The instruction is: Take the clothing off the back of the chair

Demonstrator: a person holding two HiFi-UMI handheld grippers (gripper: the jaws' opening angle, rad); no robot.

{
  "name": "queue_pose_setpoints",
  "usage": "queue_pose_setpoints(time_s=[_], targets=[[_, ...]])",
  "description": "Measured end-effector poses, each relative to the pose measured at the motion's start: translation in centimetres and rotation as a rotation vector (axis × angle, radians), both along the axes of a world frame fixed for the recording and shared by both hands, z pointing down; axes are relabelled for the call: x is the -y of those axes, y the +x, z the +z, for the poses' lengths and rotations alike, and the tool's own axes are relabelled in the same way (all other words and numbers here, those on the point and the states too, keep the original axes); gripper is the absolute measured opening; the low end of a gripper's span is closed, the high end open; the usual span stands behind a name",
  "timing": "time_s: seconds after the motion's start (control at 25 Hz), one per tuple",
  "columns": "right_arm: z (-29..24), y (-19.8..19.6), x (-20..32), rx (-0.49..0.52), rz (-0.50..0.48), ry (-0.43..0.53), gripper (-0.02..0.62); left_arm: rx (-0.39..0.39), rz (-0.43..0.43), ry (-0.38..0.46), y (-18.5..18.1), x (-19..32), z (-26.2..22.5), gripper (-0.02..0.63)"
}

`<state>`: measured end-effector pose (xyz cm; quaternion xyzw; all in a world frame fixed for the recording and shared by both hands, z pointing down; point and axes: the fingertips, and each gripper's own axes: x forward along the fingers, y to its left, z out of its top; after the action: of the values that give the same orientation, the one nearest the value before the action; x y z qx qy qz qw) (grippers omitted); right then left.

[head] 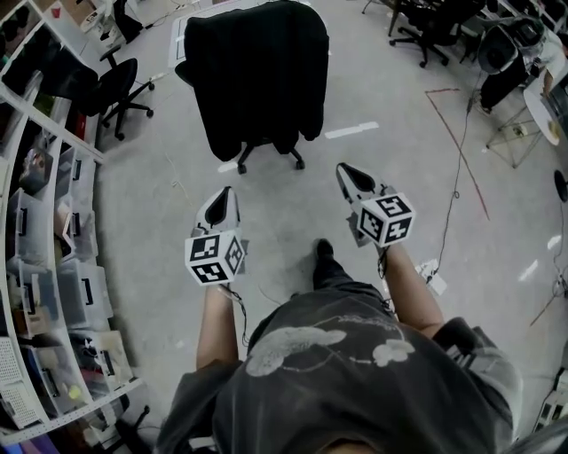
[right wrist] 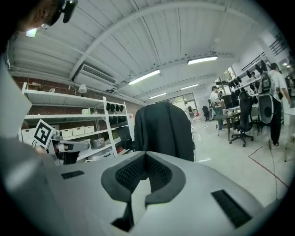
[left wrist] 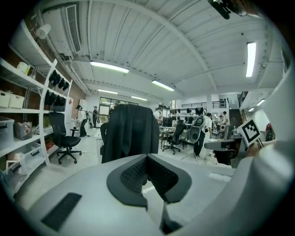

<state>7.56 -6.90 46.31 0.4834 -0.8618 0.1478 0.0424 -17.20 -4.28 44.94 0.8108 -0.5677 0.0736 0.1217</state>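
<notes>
A black jacket point(head: 257, 71) hangs over the back of a wheeled office chair point(head: 266, 155) ahead of me on the grey floor. The same jacket point(left wrist: 130, 133) shows straight ahead in the left gripper view, and the jacket point(right wrist: 163, 131) again in the right gripper view. My left gripper point(head: 224, 193) and right gripper point(head: 342, 170) both point toward the chair, well short of it. Both are shut with nothing between their jaws. The left gripper point(left wrist: 147, 159) and right gripper point(right wrist: 145, 156) show their dark pads meeting.
White shelving point(head: 44, 266) with storage bins runs along the left. A second black office chair point(head: 120, 89) stands at the back left. More chairs and desks point(head: 444, 27) fill the back right. A red line and cables point(head: 461, 142) cross the floor on the right.
</notes>
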Motion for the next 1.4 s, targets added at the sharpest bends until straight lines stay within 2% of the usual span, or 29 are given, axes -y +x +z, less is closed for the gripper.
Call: queue_pose_setpoints(time_s=[0.28, 0.52, 0.72, 1.04, 1.16, 1.24, 1.28, 1.36, 1.4], targets=[[-0.4, 2.6, 9.2, 0.012, -0.029, 0.006, -0.008, 0.031, -0.023, -0.001, 2.4, 7.5, -0.5, 0.0], [-0.5, 4.4, 16.2, 0.032, -0.068, 0.007, -0.008, 0.04, -0.083, 0.009, 4.1, 13.2, -0.7, 0.0], [-1.2, 5.2, 19.6, 0.047, -0.113, 0.025, -0.008, 0.052, -0.117, 0.017, 4.8, 16.0, -1.2, 0.0], [-1.8, 6.3, 23.6, 0.057, -0.098, 0.05, -0.008, 0.07, -0.169, 0.015, 4.6, 18.5, -1.7, 0.0], [-2.0, 5.8, 25.0, 0.045, -0.098, 0.055, -0.006, 0.073, -0.2, 0.041, 3.5, 19.9, -2.1, 0.001], [-2.3, 5.1, 25.8, 0.036, -0.111, 0.059, 0.136, 0.067, -0.218, 0.072, 2.7, 21.1, -2.8, 0.002], [-2.5, 4.8, 26.3, 0.031, -0.118, 0.063, 0.177, 0.063, -0.219, 0.085, 2.4, 21.7, -3.0, 0.014], [-2.7, 4.4, 27.2, 0.014, -0.122, 0.075, 0.228, 0.044, -0.211, 0.102, 2.1, 23.0, -3.4, 0.132], [-2.8, 4.2, 27.7, 0.007, -0.12, 0.077, 0.252, 0.036, -0.209, 0.107, 1.8, 23.5, -3.5, 0.171]])
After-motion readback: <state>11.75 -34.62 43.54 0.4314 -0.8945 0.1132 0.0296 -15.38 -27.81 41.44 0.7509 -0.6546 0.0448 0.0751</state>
